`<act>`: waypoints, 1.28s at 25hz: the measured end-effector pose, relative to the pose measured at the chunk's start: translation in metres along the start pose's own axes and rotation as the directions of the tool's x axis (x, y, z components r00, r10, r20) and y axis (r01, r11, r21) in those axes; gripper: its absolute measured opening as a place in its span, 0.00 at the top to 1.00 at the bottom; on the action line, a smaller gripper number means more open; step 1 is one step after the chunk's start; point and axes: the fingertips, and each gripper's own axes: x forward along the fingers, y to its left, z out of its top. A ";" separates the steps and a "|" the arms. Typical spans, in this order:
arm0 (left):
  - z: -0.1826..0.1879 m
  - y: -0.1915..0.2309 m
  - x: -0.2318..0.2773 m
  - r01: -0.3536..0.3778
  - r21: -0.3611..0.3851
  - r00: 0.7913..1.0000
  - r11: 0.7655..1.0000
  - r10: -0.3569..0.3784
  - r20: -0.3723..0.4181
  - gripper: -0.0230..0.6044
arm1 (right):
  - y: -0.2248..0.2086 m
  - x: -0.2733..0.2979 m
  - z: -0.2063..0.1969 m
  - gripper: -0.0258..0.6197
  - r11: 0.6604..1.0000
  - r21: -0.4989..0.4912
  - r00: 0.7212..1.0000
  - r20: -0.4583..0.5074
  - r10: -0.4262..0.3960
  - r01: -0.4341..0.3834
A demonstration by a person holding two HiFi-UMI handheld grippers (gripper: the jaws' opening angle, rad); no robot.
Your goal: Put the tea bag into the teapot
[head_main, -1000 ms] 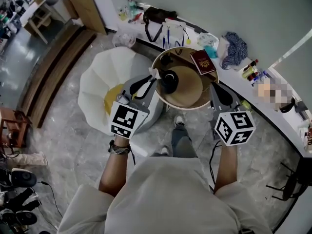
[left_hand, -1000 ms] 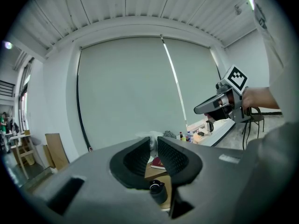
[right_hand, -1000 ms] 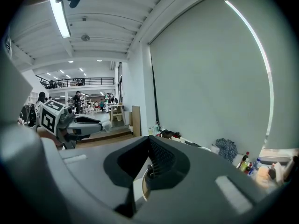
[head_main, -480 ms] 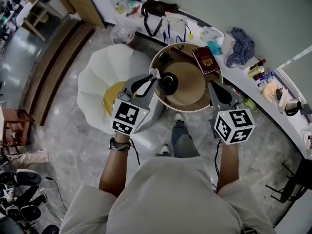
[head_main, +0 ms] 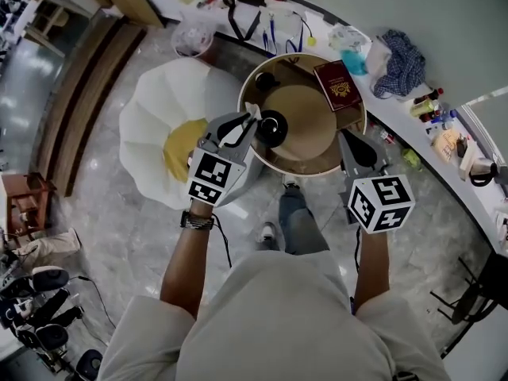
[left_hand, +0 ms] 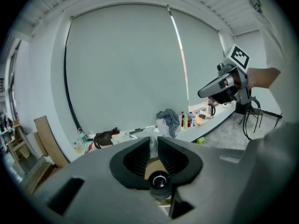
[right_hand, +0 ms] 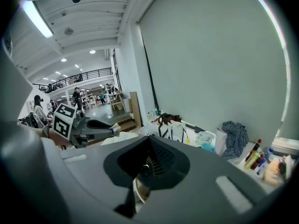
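Round wooden table (head_main: pixel 309 125) holds the black teapot (head_main: pixel 272 127). My left gripper (head_main: pixel 249 124) pinches the tea bag (left_hand: pixel 153 147) just beside the pot; my right gripper (head_main: pixel 354 141) is closed on nothing. I think the bag is light, soft and easy to tear, so I should hold it gently.

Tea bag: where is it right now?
Head view, left side: the tea bag is pinched at the left gripper jaw tips, just left of the black teapot on the round table.

The left gripper (head_main: pixel 253 121), pinching the tea bag (head_main: pixel 252 114), has edged closer to the teapot (head_main: pixel 271 126).
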 end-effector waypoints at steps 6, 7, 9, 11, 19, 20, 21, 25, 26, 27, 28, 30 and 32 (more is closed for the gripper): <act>-0.038 0.008 0.046 0.041 -0.006 0.994 0.999 -0.041 -0.097 0.87 | -0.024 0.025 -0.012 0.95 1.000 0.020 0.999 -0.044 -0.006 0.007; -0.045 0.010 0.053 0.043 -0.007 0.993 0.999 -0.044 -0.107 0.87 | -0.027 0.029 -0.015 0.95 1.000 0.018 0.999 -0.050 -0.008 0.009; -0.058 0.013 0.065 0.051 -0.013 0.990 0.999 -0.052 -0.131 0.87 | -0.033 0.036 -0.019 0.95 1.000 0.012 0.998 -0.060 -0.014 0.015; -0.073 0.013 0.076 0.065 -0.021 0.985 0.998 -0.067 -0.160 0.87 | -0.038 0.041 -0.024 0.95 1.000 0.012 0.997 -0.072 -0.020 0.021; -0.132 0.005 0.121 0.131 -0.043 0.955 0.991 -0.137 -0.263 0.87 | -0.057 0.057 -0.047 0.95 0.999 0.035 0.990 -0.136 -0.027 0.032; -0.139 0.004 0.125 0.140 -0.047 0.950 0.989 -0.148 -0.275 0.87 | -0.059 0.058 -0.051 0.95 0.999 0.038 0.989 -0.144 -0.028 0.034; -0.145 0.003 0.130 0.149 -0.053 0.945 0.987 -0.158 -0.286 0.87 | -0.060 0.060 -0.054 0.95 0.999 0.041 0.988 -0.153 -0.029 0.036; -0.169 -0.002 0.149 0.177 -0.084 0.923 0.981 -0.195 -0.331 0.87 | -0.069 0.065 -0.064 0.95 0.997 0.058 0.984 -0.175 -0.036 0.047; -0.175 -0.004 0.153 0.183 -0.090 0.917 0.979 -0.203 -0.342 0.87 | -0.071 0.066 -0.067 0.95 0.997 0.062 0.983 -0.179 -0.039 0.051; -0.181 -0.006 0.158 0.188 -0.096 0.911 0.977 -0.210 -0.354 0.87 | -0.073 0.065 -0.070 0.95 0.996 0.066 0.982 -0.183 -0.041 0.054; -0.186 -0.007 0.161 0.192 -0.102 0.905 0.976 -0.216 -0.366 0.87 | -0.075 0.065 -0.072 0.95 0.996 0.070 0.981 -0.187 -0.043 0.057; -0.197 -0.010 0.167 0.197 -0.117 0.893 0.973 -0.228 -0.389 0.87 | -0.078 0.066 -0.077 0.95 0.995 0.077 0.979 -0.197 -0.046 0.062; -0.207 -0.012 0.172 0.203 -0.133 0.878 0.970 -0.241 -0.414 0.87 | -0.080 0.067 -0.081 0.95 0.994 0.086 0.977 -0.207 -0.047 0.066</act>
